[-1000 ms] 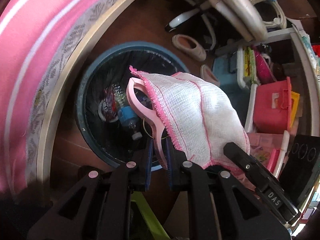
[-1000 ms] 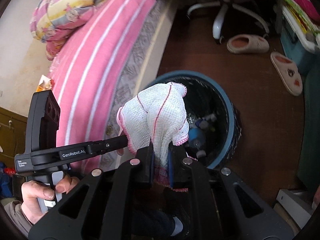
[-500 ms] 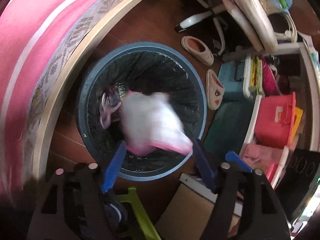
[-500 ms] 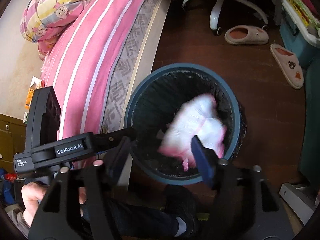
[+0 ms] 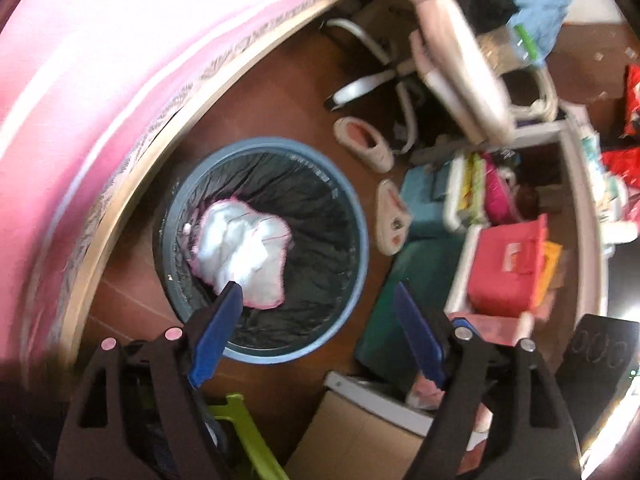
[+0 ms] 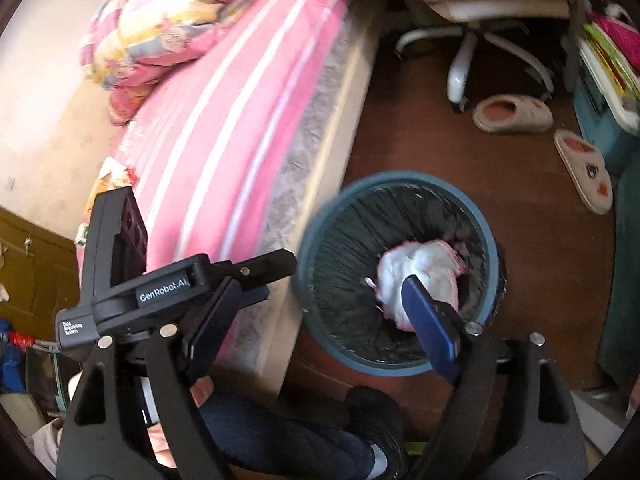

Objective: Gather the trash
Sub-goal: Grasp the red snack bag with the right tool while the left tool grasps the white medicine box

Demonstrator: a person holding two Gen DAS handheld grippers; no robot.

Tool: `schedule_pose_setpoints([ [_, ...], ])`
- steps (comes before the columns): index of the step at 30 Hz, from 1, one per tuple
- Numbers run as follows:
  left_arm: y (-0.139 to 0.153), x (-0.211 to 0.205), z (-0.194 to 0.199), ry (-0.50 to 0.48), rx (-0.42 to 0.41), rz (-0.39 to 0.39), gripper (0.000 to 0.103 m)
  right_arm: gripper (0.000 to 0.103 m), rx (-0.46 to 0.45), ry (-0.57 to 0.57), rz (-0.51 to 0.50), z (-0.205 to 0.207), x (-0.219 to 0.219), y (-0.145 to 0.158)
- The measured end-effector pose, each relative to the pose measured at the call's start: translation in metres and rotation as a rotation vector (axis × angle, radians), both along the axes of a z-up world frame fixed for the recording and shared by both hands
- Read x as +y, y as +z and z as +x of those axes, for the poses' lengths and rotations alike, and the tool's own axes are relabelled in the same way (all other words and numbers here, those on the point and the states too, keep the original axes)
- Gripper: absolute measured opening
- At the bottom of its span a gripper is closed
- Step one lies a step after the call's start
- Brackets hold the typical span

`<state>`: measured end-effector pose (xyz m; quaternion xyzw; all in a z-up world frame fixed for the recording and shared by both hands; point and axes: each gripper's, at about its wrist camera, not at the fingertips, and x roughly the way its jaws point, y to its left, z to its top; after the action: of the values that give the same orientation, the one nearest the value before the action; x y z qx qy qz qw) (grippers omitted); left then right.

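A white gauze cloth with a pink edge (image 5: 244,254) lies crumpled inside the round blue bin with a black liner (image 5: 348,208) on the brown floor. It also shows in the right wrist view (image 6: 420,276), in the same bin (image 6: 400,178). My left gripper (image 5: 320,328) is open and empty above the bin's near rim. My right gripper (image 6: 320,320) is open and empty above the bin. The left gripper's body (image 6: 172,280) shows at the left of the right wrist view.
A bed with a pink striped cover (image 6: 224,128) runs along the bin's left. Two slippers (image 6: 512,114) and a white swivel chair base (image 6: 464,68) lie beyond the bin. Storage boxes (image 5: 508,268) and a cardboard box (image 5: 360,436) stand to the right. The person's leg (image 6: 288,440) is below.
Both grippers opened and let go of the cloth and the pink clip. The cloth fell into the bin and now lies there. Both grippers rose and drew back a little.
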<state>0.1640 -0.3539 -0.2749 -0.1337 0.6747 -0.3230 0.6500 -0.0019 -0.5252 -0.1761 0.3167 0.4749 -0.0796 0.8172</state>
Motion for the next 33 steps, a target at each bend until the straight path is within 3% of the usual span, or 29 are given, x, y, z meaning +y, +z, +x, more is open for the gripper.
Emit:
schedule_pose_setpoints([
  [6, 0.038, 0.044, 0.007, 0.144, -0.044, -0.134, 0.077, 0.083, -0.071, 0.08, -0.013, 0.016, 0.024, 0.04],
  [13, 0.083, 0.096, 0.011, 0.238, -0.115, -0.273, 0.079, 0.084, -0.139, 0.184, -0.02, 0.038, 0.066, 0.077],
  [19, 0.12, 0.166, 0.019, 0.345, -0.165, -0.331, 0.081, 0.086, -0.198, 0.289, 0.04, 0.071, 0.109, 0.096],
  [24, 0.143, 0.229, 0.04, 0.412, -0.262, -0.306, 0.082, 0.086, -0.212, 0.348, 0.13, 0.113, 0.148, 0.099],
  [27, 0.149, 0.259, 0.055, 0.434, -0.321, -0.271, 0.082, 0.086, -0.188, 0.362, 0.236, 0.145, 0.174, 0.086],
  [33, 0.145, 0.326, 0.094, 0.461, -0.437, -0.127, 0.082, 0.086, -0.113, 0.327, 0.37, 0.203, 0.209, 0.048],
])
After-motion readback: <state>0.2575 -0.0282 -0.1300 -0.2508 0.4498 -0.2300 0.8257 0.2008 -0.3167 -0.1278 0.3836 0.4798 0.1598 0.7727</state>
